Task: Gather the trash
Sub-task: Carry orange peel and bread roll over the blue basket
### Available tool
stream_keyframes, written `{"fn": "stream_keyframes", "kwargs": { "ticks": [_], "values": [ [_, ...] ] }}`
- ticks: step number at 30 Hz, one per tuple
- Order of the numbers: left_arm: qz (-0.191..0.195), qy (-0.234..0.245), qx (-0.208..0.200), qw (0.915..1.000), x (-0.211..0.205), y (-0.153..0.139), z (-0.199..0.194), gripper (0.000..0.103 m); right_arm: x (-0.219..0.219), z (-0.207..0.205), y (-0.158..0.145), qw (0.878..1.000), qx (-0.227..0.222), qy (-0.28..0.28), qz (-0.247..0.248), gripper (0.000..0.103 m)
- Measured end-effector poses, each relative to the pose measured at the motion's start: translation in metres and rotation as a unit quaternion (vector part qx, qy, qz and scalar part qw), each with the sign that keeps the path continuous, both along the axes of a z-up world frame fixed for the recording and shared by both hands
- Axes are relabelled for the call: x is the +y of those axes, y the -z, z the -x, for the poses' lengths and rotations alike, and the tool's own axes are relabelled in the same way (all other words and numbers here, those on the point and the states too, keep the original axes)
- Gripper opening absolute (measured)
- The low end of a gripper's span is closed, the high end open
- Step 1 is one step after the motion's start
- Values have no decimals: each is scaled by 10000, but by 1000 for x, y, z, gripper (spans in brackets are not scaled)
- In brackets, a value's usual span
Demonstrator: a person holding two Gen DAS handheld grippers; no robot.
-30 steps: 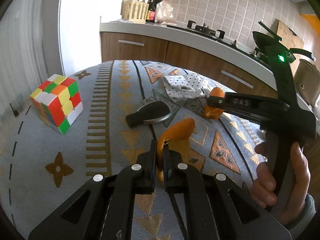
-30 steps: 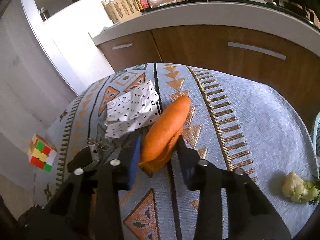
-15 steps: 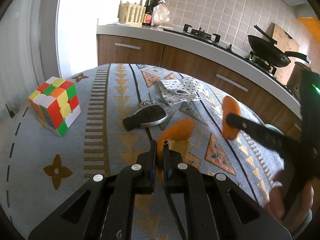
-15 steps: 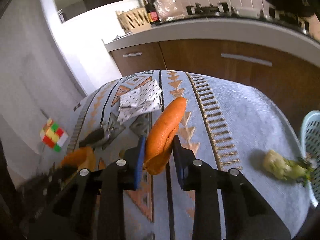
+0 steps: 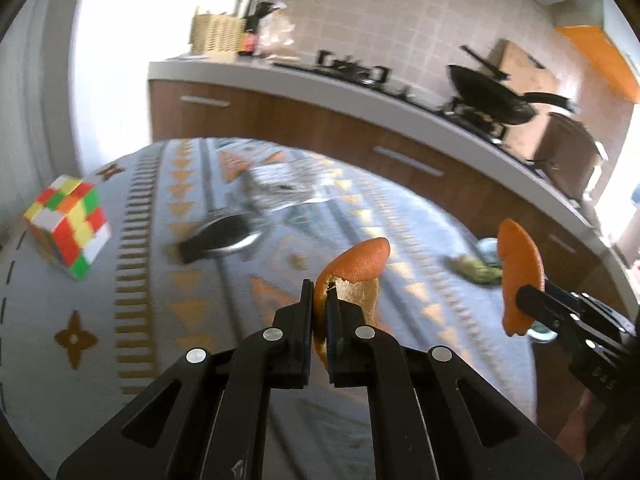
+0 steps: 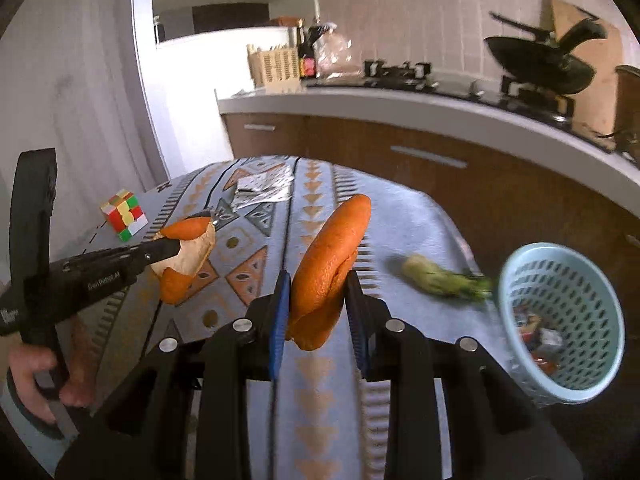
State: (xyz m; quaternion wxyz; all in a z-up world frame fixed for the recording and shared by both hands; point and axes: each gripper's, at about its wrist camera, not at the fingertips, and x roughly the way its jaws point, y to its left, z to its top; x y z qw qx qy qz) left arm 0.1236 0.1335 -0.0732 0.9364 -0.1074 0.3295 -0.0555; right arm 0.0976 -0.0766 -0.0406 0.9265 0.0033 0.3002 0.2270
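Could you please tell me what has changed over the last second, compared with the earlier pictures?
The right gripper has carried its orange peel off the cloth toward the blue basket, now in view; its jaws have closed slightly further on it. The left gripper has lifted its orange peel clear. The Rubik's cube, dotted paper and vegetable scrap stayed put.

Left gripper of black plastic, jaws pinched nearly together on a curled orange peel piece, tilted downward, right gripper with blue-padded fingers clamping a long orange peel strip, a bare hand on the left handle
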Motion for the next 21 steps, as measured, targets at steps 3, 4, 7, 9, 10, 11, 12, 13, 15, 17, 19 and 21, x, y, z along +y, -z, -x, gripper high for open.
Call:
{"fn": "stream_keyframes", "kwargs": {
  "ticks": [3, 4, 7, 9, 10, 11, 12, 13, 15, 17, 19, 21],
  "values": [
    [90, 290, -107, 9995, -22, -13, 3, 4, -28, 6, -5, 9997, -31, 200, -130, 25],
    [118, 387, -136, 9991, -29, -17, 3, 4, -37, 7, -7, 9995, -49, 272, -139, 25],
    [233, 690, -205, 9971, -54, -28, 1, 4, -63, 9, -10, 9984, -117, 543, -124, 25],
    [281, 908, -215, 9952, -72, -34, -4, 4, -82, 8, -12, 9970, -127, 752, -113, 25],
    [273, 1008, -220, 9943, -83, -36, -7, 4, -92, 7, -13, 9962, -128, 848, -118, 25],
    [251, 1116, -222, 9932, -95, -38, -11, 4, -99, 8, -13, 9954, -135, 937, -118, 25],
    [231, 1193, -220, 9923, -105, -39, -13, 4, -112, 7, -13, 9938, -146, 1095, -110, 25],
    [200, 1299, -214, 9911, -118, -40, -17, 4, -123, 7, -14, 9923, -145, 1225, -113, 25],
    [170, 1481, -201, 9886, -140, -42, -24, 4, -142, 4, -13, 9894, -112, 1441, -135, 25],
    [190, 1660, -176, 9858, -162, -43, -31, 4, -162, 1, -11, 9855, -84, 1689, -149, 25],
    [209, 1841, -132, 9826, -186, -43, -39, 4, -178, -1, -8, 9822, -37, 1875, -132, 25],
    [206, 1997, -75, 9796, -208, -42, -47, 4, -195, -3, -3, 9775, 37, 2104, -113, 25]
  ]
}}
